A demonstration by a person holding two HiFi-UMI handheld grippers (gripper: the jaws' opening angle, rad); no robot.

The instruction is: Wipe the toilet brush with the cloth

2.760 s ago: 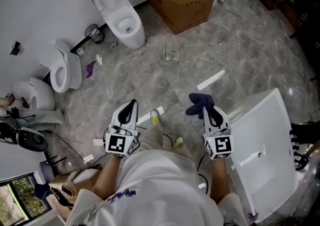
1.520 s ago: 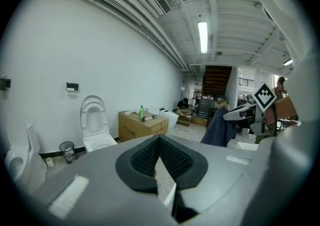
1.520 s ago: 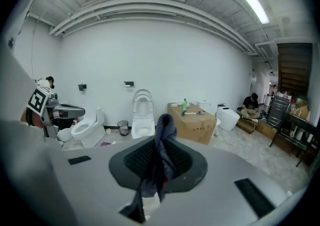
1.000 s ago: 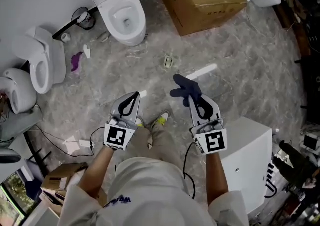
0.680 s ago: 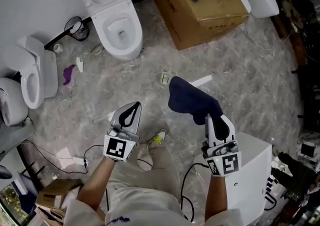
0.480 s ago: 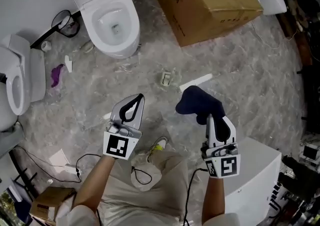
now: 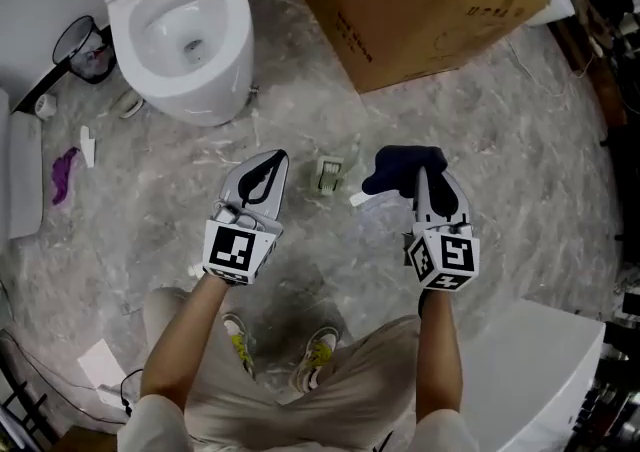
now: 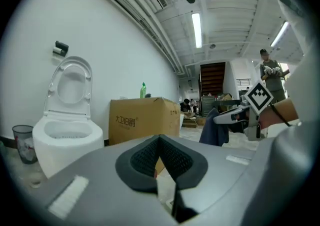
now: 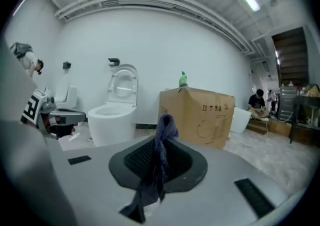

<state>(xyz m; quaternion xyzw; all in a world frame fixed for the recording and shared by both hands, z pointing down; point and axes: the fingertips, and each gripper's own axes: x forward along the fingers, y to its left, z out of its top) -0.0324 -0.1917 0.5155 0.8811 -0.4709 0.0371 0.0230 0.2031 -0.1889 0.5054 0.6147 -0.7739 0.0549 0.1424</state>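
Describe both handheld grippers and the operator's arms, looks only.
The left gripper and right gripper match: pale grey wedge bodies tapering to the jaws, dark teardrop cutout on top, black ribbed pads inside. Each carries a white cube with black square markers at the rear. Bare forearms, no sleeves reaching them.

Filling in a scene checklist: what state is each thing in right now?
left tongs: shut, empty.
right tongs: shut on the cloth.
cloth: pinched, bunched, hanging from the tips.
toilet: lid raised, bowl open.
cardboard box: closed.
green bottle: upright on the box.
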